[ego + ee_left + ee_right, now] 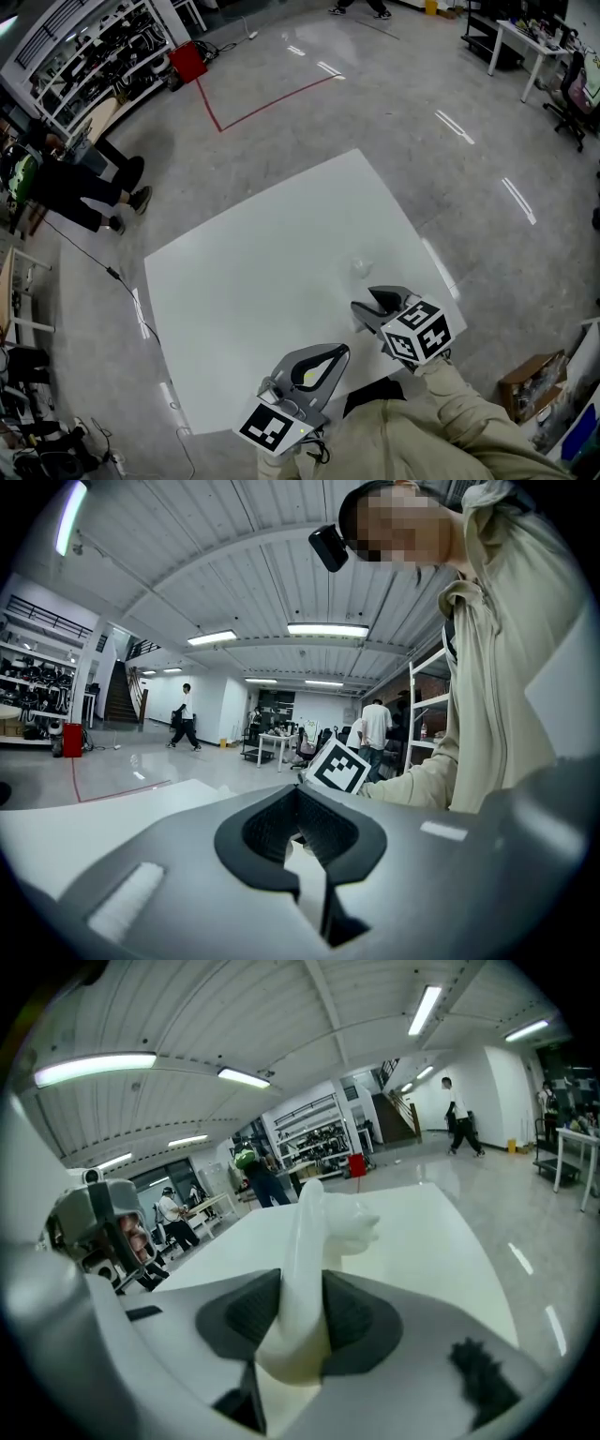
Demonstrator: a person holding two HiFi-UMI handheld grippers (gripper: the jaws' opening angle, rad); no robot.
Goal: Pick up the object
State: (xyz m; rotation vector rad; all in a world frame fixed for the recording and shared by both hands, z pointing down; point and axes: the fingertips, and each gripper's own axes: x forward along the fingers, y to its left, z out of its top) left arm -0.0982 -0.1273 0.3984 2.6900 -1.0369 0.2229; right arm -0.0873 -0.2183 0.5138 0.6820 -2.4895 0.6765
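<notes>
Fingers (354,1321) on the right gripper (302,1309) are clamped on the object (314,1227), a milky white plastic piece that stands up between the dark pads and pokes out past them, over the white table (253,281). Next to it, by the table's near edge, the left gripper (298,808) has its fingers (347,841) closed tip to tip, nothing in them. Shiny grey floor (375,112) all around, shelving racks (84,56) off in the corner.

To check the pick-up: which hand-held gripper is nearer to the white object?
Right. The right hand-held gripper clamps the white object; the left hand-held gripper is empty, apart from it.
</notes>
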